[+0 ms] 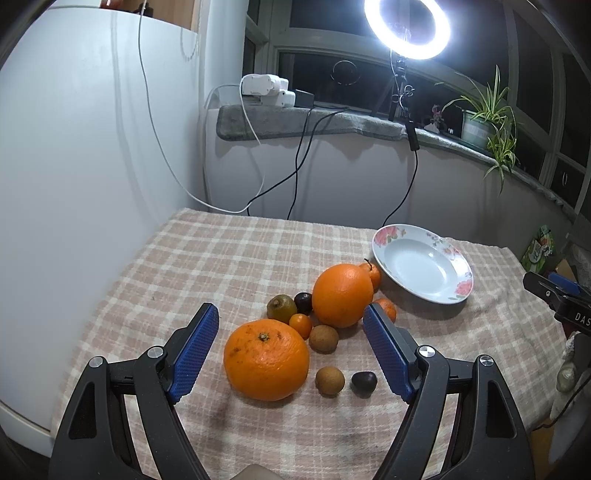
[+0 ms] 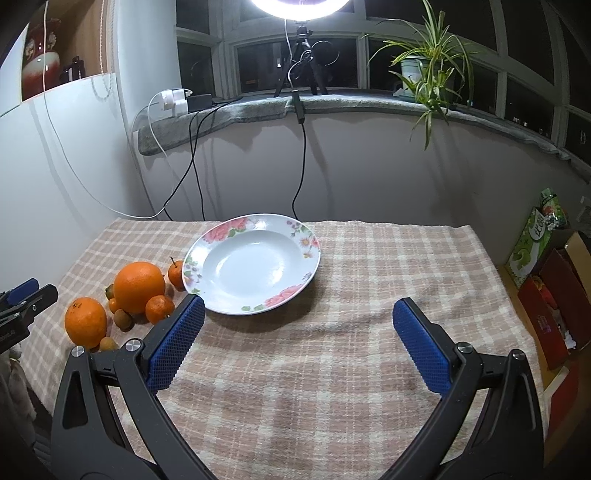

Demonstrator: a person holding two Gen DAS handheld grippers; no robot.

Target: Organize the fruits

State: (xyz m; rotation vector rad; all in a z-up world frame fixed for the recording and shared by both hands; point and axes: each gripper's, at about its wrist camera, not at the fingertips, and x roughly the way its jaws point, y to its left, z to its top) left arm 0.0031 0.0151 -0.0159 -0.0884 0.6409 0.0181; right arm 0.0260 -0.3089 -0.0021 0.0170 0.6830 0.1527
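My left gripper, jaws spread wide and empty, faces the nearest large orange; my right gripper, also spread empty, faces the plate.

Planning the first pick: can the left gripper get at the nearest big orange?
Probably yes. The left gripper is open, the big orange lies between its fingers, nothing blocks it.

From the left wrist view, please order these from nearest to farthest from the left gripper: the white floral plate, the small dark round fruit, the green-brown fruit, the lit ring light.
1. Small dark round fruit, just inside the left gripper's right finger.
2. Green-brown fruit, beyond the fingertips, left of the pile.
3. White floral plate, far right on the cloth.
4. Lit ring light, up on the windowsill.
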